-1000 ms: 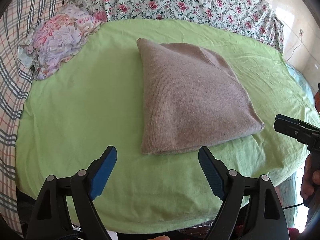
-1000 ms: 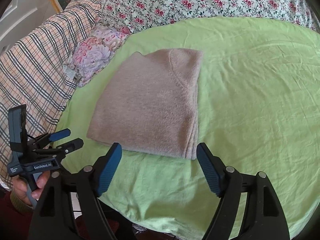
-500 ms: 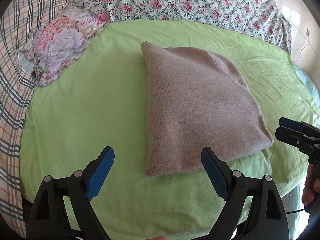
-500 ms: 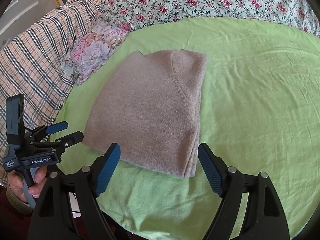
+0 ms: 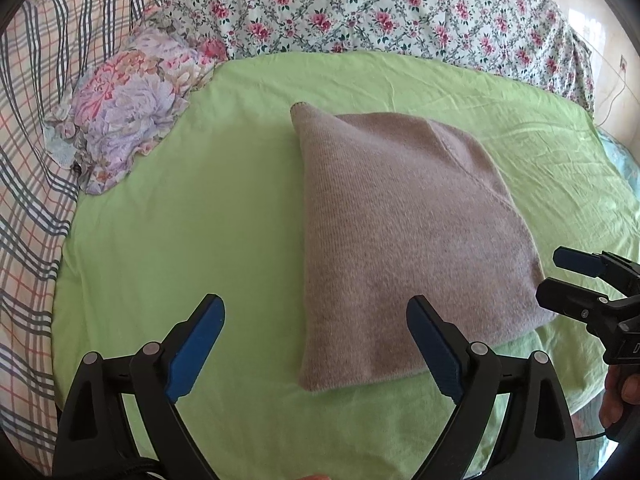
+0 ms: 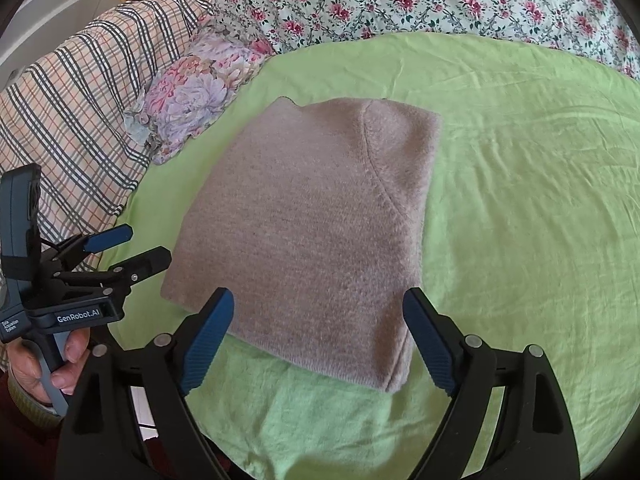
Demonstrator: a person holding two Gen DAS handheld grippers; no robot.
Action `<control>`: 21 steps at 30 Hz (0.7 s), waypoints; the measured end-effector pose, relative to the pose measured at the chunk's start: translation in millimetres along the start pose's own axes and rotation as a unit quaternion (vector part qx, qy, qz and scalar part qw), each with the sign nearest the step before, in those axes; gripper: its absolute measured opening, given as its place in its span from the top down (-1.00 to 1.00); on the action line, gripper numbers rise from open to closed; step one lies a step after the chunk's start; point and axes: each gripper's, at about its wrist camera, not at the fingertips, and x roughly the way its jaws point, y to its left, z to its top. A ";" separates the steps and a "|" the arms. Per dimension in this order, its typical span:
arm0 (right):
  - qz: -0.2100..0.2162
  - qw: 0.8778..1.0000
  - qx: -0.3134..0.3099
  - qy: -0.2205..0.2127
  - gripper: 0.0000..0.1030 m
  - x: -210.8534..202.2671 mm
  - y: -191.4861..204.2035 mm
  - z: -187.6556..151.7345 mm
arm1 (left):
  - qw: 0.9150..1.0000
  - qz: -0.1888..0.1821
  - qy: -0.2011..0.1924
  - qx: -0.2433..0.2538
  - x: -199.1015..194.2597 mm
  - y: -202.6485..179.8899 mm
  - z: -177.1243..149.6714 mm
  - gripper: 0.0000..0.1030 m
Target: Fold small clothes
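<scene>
A taupe knit garment [image 5: 404, 240] lies folded into a rough square on the green sheet [image 5: 192, 240]; it also shows in the right wrist view [image 6: 312, 232]. My left gripper [image 5: 316, 340] is open and empty, just above the garment's near left corner. My right gripper [image 6: 320, 332] is open and empty over the garment's near edge. Each gripper shows in the other's view: the right one [image 5: 560, 280] by the garment's right corner, the left one [image 6: 136, 248] by its left corner.
A floral pillow [image 5: 132, 104] lies at the far left of the sheet. A plaid blanket [image 5: 28, 152] covers the left side and a rose-print cover [image 5: 380, 4] lies behind. The sheet's front edge [image 6: 320, 440] drops off near me.
Both grippers have moved forward toward the garment, which now looks larger and nearer. Both stay open. The garment has not moved.
</scene>
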 end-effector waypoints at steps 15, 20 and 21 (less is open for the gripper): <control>0.004 1.000 0.005 -0.005 -0.71 8.9 -6.7 21.8 | 1.000 0.008 -0.007 -0.002 15.2 0.9 19.1 -0.81; 0.010 1.000 0.021 -0.007 -0.71 12.7 -12.8 27.8 | 1.000 0.001 -0.008 -0.010 15.7 3.8 22.9 -0.82; 0.011 1.000 0.027 -0.007 -0.71 13.6 -15.7 29.7 | 1.000 -0.001 -0.008 -0.012 16.2 5.2 24.1 -0.82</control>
